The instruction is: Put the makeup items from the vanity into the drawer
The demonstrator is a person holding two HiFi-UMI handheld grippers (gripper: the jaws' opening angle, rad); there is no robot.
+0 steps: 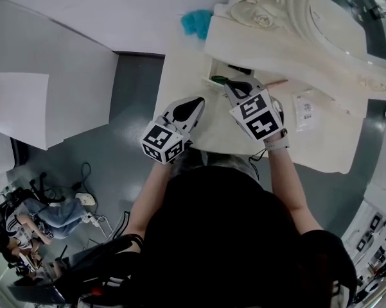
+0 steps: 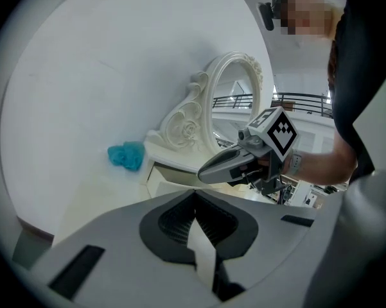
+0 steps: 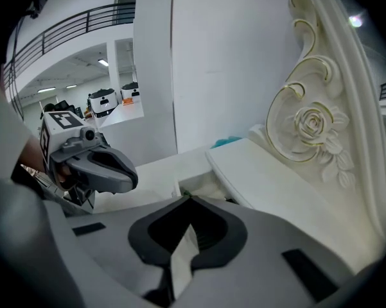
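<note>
The cream vanity [image 1: 321, 143] has a small drawer [image 1: 212, 68] pulled open under its mirror shelf. A green item [image 1: 219, 79] lies in the drawer, just at the tip of my right gripper [image 1: 229, 83], which is shut with nothing held. A brown pencil [image 1: 276, 82] and a clear packet [image 1: 304, 111] rest on the vanity top to its right. My left gripper [image 1: 198, 101] hovers over the top left of the drawer, jaws together and empty. The left gripper view shows the right gripper [image 2: 226, 165] at the drawer [image 2: 162, 173].
A teal fluffy thing [image 1: 197, 23] lies at the vanity's back left by the wall. The ornate carved mirror frame [image 1: 270, 8] rises behind the drawer. Grey floor [image 1: 131, 108] lies left of the vanity, and a person sits low at the left [image 1: 26, 226].
</note>
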